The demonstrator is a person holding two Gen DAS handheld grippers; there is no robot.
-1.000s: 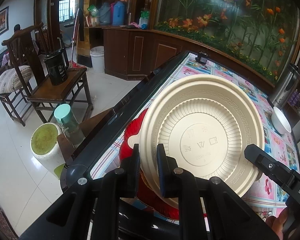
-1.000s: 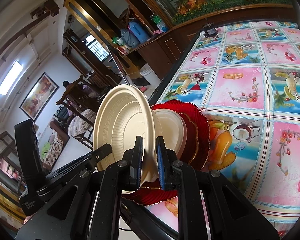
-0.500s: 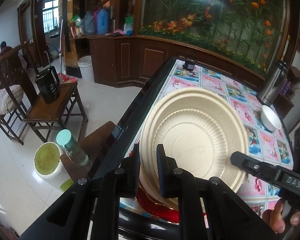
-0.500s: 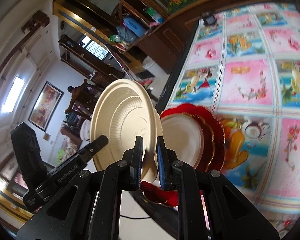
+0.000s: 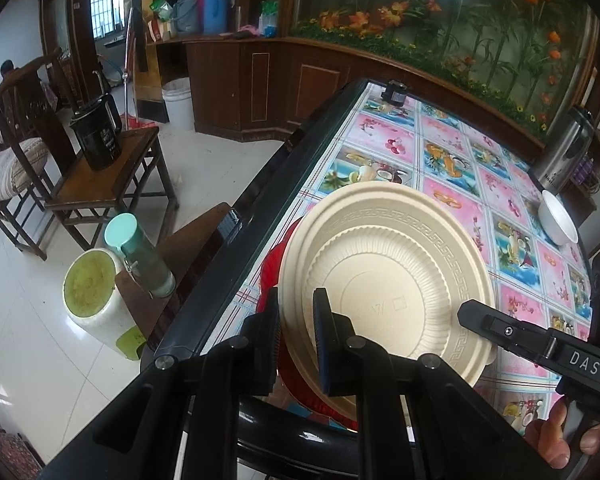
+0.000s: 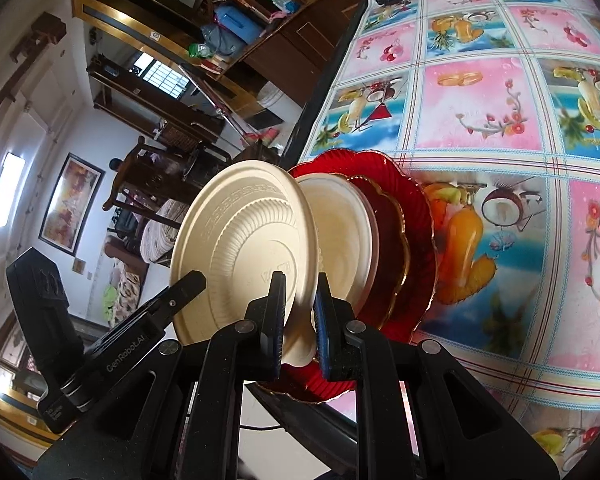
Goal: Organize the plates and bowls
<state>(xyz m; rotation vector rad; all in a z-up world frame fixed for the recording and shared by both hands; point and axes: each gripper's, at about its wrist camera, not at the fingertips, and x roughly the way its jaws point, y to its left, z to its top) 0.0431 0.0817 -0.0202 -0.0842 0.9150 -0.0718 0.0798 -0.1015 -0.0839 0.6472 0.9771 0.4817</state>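
Observation:
Both grippers are shut on the rim of one cream plastic plate (image 5: 388, 284), held tilted on edge above the table's near left corner. My left gripper (image 5: 296, 316) pinches its near edge; my right gripper (image 6: 298, 308) pinches the opposite edge of the cream plate (image 6: 244, 248). Under it lies a stack: a large red scalloped plate (image 6: 418, 248), a smaller dark red gold-rimmed plate (image 6: 388, 240) and a cream plate (image 6: 340, 232) on top. A white bowl (image 5: 556, 220) sits at the table's far right edge.
The table (image 6: 480, 100) has a pink and blue fruit-patterned cloth and a dark rim (image 5: 260, 200). A steel thermos (image 5: 564, 152) stands near the white bowl, a small black object (image 5: 396, 92) at the far corner. Left of the table are a stool with a bottle (image 5: 140, 256), a bucket (image 5: 96, 300) and chairs.
The cream plate, held by both grippers, has come down and tilted closer to the stack of plates. Both grips stay shut on it.

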